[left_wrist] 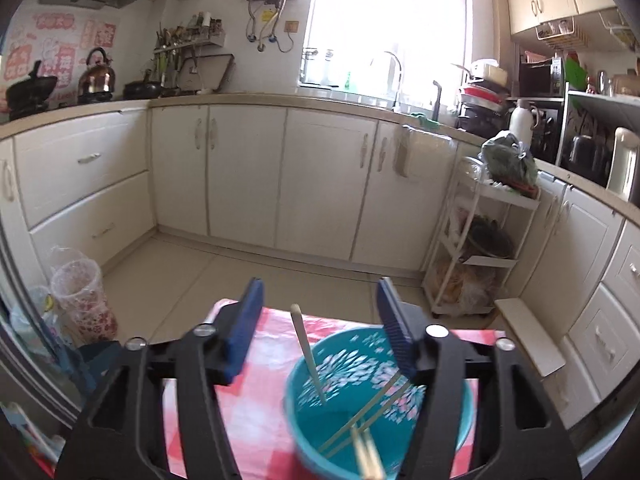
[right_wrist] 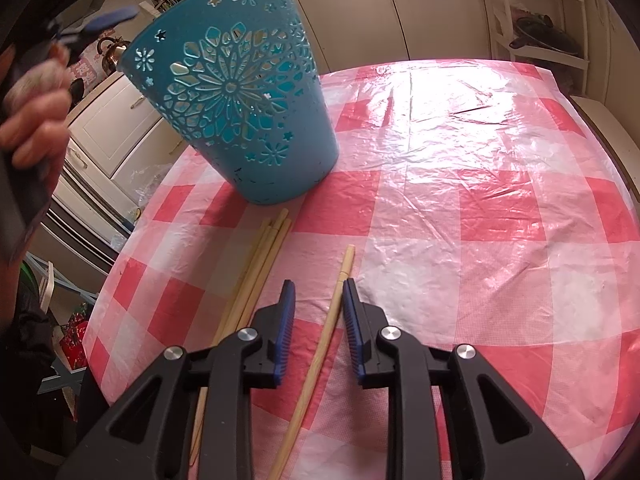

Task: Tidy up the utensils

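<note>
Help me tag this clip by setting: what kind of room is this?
A home kitchen, most likely: a kettle on the stove, a faucet at the window, and white base cabinets along the walls.

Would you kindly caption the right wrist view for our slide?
Right gripper open astride one chopstick on checked cloth, beside a bundle and blue basket.
</note>
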Available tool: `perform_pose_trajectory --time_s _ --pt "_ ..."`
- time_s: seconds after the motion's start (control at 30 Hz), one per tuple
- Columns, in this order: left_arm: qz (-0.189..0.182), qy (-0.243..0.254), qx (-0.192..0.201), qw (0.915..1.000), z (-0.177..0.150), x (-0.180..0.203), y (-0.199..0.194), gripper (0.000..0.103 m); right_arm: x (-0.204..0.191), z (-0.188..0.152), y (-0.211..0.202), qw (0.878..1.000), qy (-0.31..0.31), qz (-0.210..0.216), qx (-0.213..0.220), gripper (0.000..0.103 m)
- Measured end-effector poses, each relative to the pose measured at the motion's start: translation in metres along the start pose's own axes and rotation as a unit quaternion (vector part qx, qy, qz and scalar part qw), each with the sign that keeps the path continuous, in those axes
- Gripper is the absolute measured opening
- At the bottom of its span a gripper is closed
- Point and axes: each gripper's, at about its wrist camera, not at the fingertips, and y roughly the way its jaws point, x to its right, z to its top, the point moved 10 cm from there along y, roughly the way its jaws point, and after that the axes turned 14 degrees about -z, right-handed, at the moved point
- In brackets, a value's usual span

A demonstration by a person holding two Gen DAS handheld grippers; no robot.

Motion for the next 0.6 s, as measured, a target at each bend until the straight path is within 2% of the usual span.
perform_pose_trajectory --time_s 0.13,0.27,0.43,0.53,0.6 --pt "0.02 -0.002 -0.003 0.9998 -0.019 -0.022 -0.039 0.075 -0.001 -0.001 -0.001 1.0 -0.008 -0.008 0.003 0.025" --pt "0.041 -0.018 -0.013 0.9989 -0.046 -0.056 -0.075 0.084 -0.004 -0.001 0.0 1.0 -0.02 -0.023 0.007 0.025" --pt "0.063 -0.059 -0.063 0.9943 -0.101 -0.108 -0.094 0.085 -0.007 -0.002 0.001 0.997 -0.043 -0.062 0.014 0.021" --pt "0.069 -0.072 -0.082 0.9916 -0.125 -0.122 -0.09 0.085 -0.01 -0.004 0.002 0.993 -0.073 -0.096 0.02 0.019" --pt "0.068 -0.076 -0.092 0.9905 -0.138 -0.124 -0.084 0.085 -0.011 -0.005 0.003 0.989 -0.093 -0.112 0.025 0.014"
